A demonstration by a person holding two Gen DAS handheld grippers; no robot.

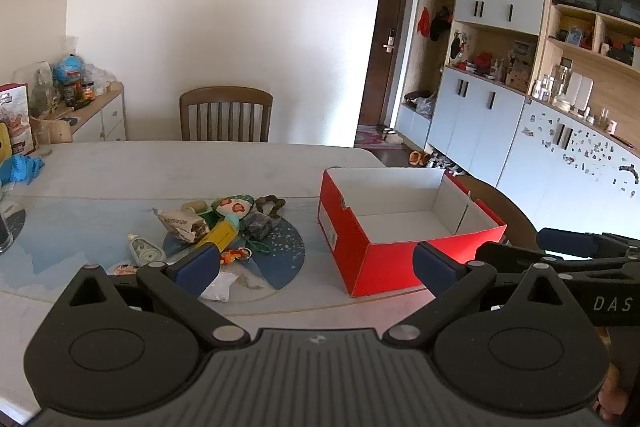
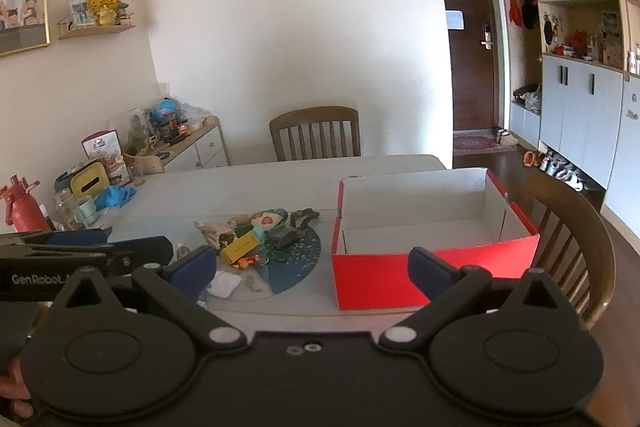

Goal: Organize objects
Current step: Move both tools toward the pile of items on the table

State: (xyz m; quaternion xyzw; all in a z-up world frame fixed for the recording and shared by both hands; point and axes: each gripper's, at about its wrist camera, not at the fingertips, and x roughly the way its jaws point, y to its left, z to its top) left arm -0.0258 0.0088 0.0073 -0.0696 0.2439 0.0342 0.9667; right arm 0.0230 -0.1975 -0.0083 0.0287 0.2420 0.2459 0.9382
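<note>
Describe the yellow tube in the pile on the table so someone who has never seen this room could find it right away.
On the pale dining table, left of the open red box, a small heap of clutter lies on a dark blue round mat. The yellow tube lies slanted near the heap's front, just right of a crumpled brown paper wrapper. It is the only bright yellow piece there and has a teal cap.

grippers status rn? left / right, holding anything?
Left gripper: open wide, holding nothing.
Right gripper: open wide, holding nothing.
</note>
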